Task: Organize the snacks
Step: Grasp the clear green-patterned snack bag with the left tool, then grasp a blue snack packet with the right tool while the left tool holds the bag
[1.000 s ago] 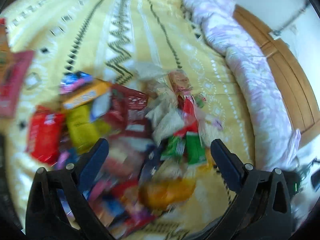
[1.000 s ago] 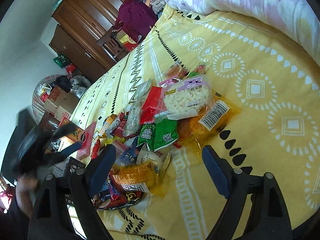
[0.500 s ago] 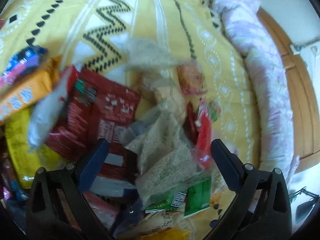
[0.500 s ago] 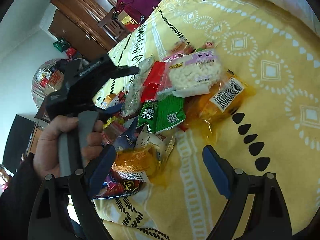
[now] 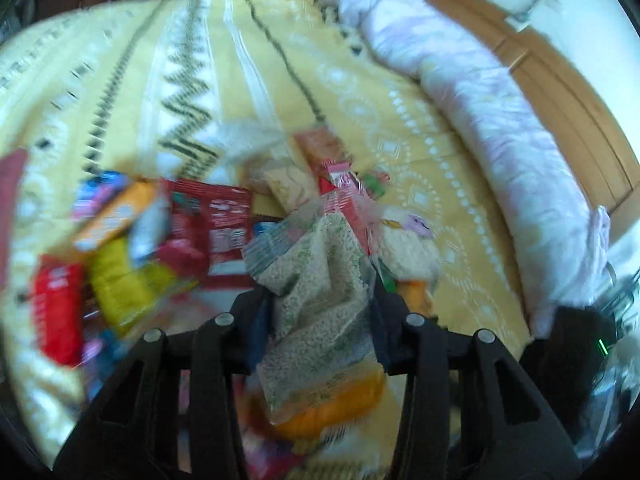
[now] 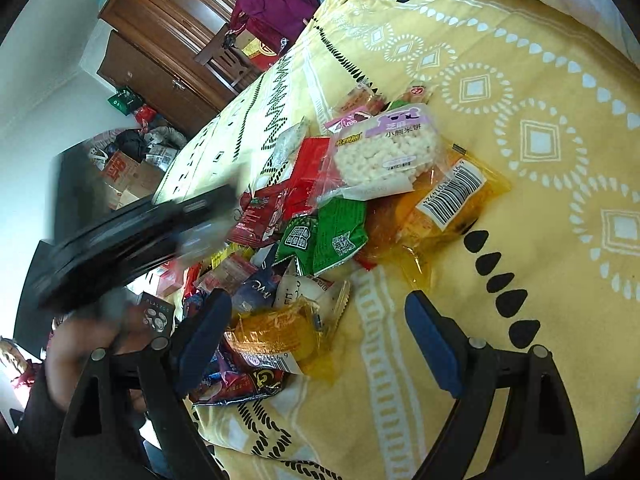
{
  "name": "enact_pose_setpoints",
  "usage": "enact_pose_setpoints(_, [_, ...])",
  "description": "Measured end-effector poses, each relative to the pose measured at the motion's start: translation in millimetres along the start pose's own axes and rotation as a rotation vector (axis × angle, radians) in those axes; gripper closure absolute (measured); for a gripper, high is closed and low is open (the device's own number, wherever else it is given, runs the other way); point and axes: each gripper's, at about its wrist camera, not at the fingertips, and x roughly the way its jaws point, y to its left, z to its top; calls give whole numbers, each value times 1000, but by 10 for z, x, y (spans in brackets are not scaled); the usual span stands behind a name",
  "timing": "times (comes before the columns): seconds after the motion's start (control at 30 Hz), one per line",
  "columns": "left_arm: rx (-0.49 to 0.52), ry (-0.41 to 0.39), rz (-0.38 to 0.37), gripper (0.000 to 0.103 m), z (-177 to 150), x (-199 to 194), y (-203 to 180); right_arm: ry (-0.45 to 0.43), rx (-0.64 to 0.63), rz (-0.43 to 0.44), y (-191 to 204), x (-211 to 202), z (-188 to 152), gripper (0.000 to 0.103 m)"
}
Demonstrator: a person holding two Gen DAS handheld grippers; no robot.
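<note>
A heap of snack packets (image 5: pixel 216 224) lies on the yellow patterned bedspread (image 5: pixel 360 92). My left gripper (image 5: pixel 322 316) has its jaws closing on a clear bag of beige, green-speckled snacks (image 5: pixel 320 280); the bag is bunched between the pads and stands up out of the heap. In the right wrist view the left gripper (image 6: pixel 132 236) is a dark blur over the heap's left side, held by a hand (image 6: pixel 80 352). My right gripper (image 6: pixel 316 332) is open and hovers over an orange packet (image 6: pixel 276 336) at the heap's near edge, touching nothing.
A white rice-cracker bag (image 6: pixel 384 152), green packets (image 6: pixel 324 236) and a barcoded orange packet (image 6: pixel 448 200) top the heap. A rolled purple-white duvet (image 5: pixel 500 128) lies along the wooden headboard (image 5: pixel 560 80). A wardrobe (image 6: pixel 160 40) and cardboard boxes (image 6: pixel 128 176) stand beyond the bed.
The left gripper dipped into the heap, narrowed from wide open onto the speckled bag, and pulled back with it. The right gripper stayed open in place.
</note>
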Motion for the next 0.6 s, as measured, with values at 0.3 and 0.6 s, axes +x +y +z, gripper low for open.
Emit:
enact_pose_setpoints(0.3, [-43,-56,139,59,-1017,-1165,581,30,-61,-23,128,77,-1,12])
enact_pose_setpoints(0.6, [-81,14,233,59,-1663,-866,813,56,-140,-48,247,110,-79,12])
